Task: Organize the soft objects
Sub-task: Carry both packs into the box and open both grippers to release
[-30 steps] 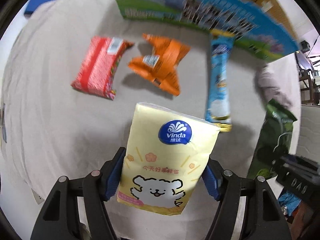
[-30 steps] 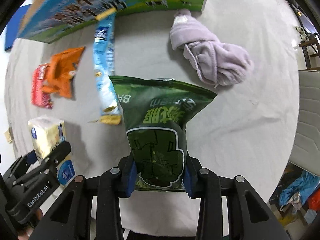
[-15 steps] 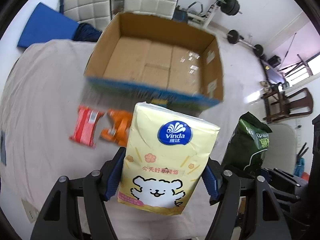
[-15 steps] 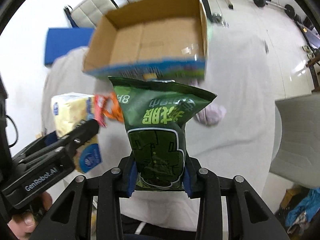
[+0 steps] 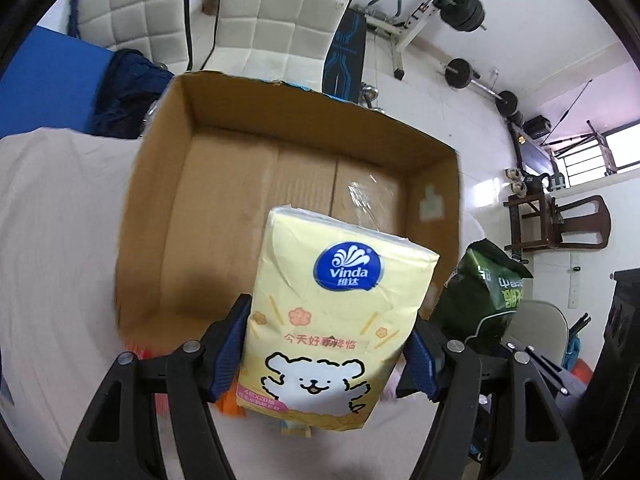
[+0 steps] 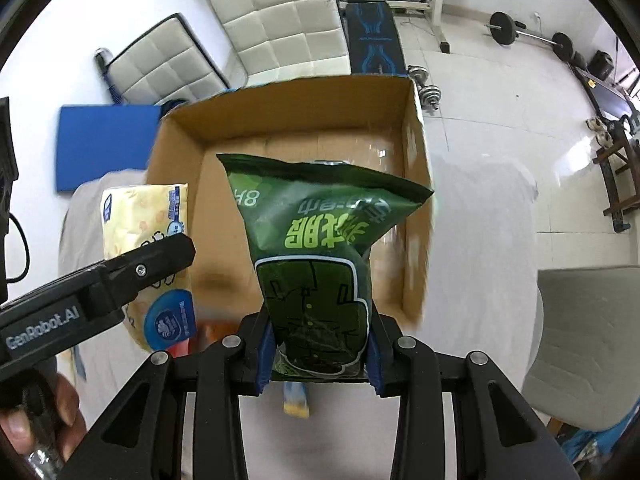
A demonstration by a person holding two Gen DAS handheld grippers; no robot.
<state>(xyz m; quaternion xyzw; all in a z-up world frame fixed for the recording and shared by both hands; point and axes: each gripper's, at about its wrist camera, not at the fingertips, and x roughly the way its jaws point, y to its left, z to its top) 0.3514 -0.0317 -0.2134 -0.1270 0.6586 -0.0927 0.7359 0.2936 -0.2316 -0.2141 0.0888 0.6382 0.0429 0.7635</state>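
Note:
My left gripper (image 5: 326,354) is shut on a yellow Vinda tissue pack (image 5: 336,312) and holds it in the air in front of an open cardboard box (image 5: 160,184). My right gripper (image 6: 320,352) is shut on a green snack bag (image 6: 316,264) and holds it up over the near side of the same box (image 6: 414,184). The tissue pack (image 6: 148,240) and the left gripper's finger (image 6: 132,272) show at the left of the right wrist view. The green bag (image 5: 480,300) shows at the right of the left wrist view. The box looks empty inside.
The box stands on a table under a pale cloth (image 5: 52,260). Bits of red and orange packets (image 5: 148,354) peek out below the box's near wall. White padded chairs (image 6: 280,28), a blue mat (image 6: 104,144) and gym weights (image 6: 504,28) stand behind.
Both grippers have risen and tilted up from the table with their packs. The view went from packets on the cloth to the open box, which is now closer.

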